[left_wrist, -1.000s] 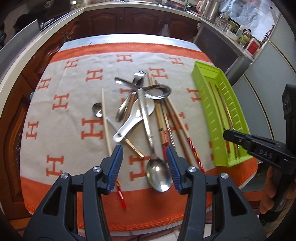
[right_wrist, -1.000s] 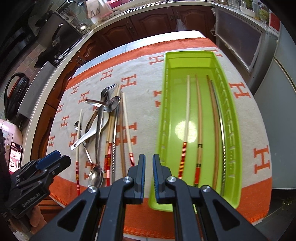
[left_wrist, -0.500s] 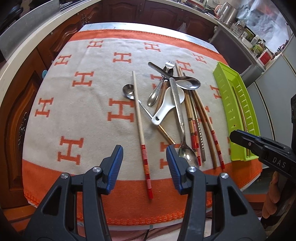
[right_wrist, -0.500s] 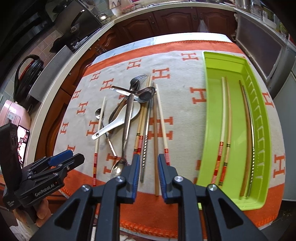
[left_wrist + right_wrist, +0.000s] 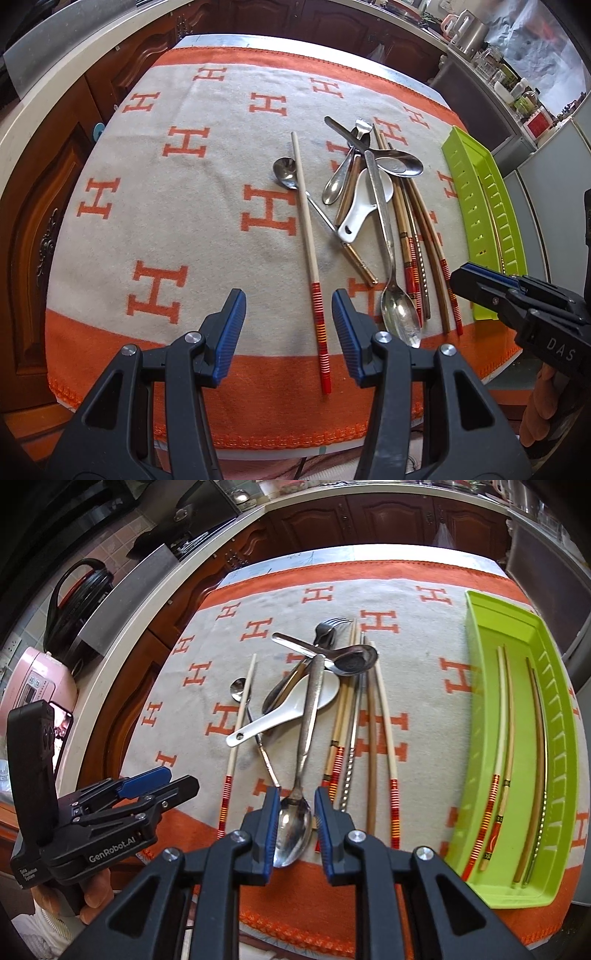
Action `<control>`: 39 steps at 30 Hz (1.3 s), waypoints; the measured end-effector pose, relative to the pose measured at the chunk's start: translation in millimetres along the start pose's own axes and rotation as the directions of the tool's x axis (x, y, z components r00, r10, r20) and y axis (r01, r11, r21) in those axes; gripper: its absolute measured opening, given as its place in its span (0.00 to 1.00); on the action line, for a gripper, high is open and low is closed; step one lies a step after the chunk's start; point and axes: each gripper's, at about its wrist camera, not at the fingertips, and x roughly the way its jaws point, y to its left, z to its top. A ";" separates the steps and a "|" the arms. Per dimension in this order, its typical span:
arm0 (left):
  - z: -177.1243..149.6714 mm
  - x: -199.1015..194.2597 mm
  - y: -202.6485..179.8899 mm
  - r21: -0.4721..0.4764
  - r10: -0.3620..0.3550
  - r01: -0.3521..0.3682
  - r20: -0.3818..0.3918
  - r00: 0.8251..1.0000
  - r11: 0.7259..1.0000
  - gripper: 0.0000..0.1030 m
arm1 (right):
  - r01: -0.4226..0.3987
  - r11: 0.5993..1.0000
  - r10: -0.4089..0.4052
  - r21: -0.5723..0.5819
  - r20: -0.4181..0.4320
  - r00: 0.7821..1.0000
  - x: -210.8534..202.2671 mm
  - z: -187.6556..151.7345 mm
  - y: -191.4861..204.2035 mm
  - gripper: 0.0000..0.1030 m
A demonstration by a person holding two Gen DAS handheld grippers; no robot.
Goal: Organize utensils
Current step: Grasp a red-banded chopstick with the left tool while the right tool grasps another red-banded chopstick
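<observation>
A heap of utensils lies on the orange-and-beige cloth: a long steel spoon point(image 5: 388, 258) point(image 5: 303, 768), a white ceramic spoon point(image 5: 364, 210) point(image 5: 288, 712), a fork point(image 5: 327, 627), a steel ladle spoon point(image 5: 347, 657), and several chopsticks. One pale chopstick with a red striped end point(image 5: 312, 266) point(image 5: 236, 742) lies apart on the left. My left gripper point(image 5: 288, 332) is open, its jaws either side of that chopstick's red end. My right gripper point(image 5: 295, 827) is open, its jaws flanking the long spoon's bowl. The green tray point(image 5: 565, 716) point(image 5: 476, 206) holds several chopsticks.
The cloth's near edge hangs over the table front. Wooden cabinets and a counter stand to the left and behind. A pink appliance point(image 5: 33, 679) and a black kettle point(image 5: 77, 602) stand on the left counter. A small steel spoon point(image 5: 286, 171) lies under the lone chopstick.
Both grippers have moved left across the table. The left one now frames the lone striped chopstick. The right one has opened from nearly closed and now frames the long spoon's bowl.
</observation>
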 end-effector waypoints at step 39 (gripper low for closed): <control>16.6 62.3 -39.6 0.143 0.180 -0.175 -0.019 0.984 0.974 0.53 | -0.023 1.000 0.023 0.016 -0.047 0.999 35.9 16.7 -5.5 0.18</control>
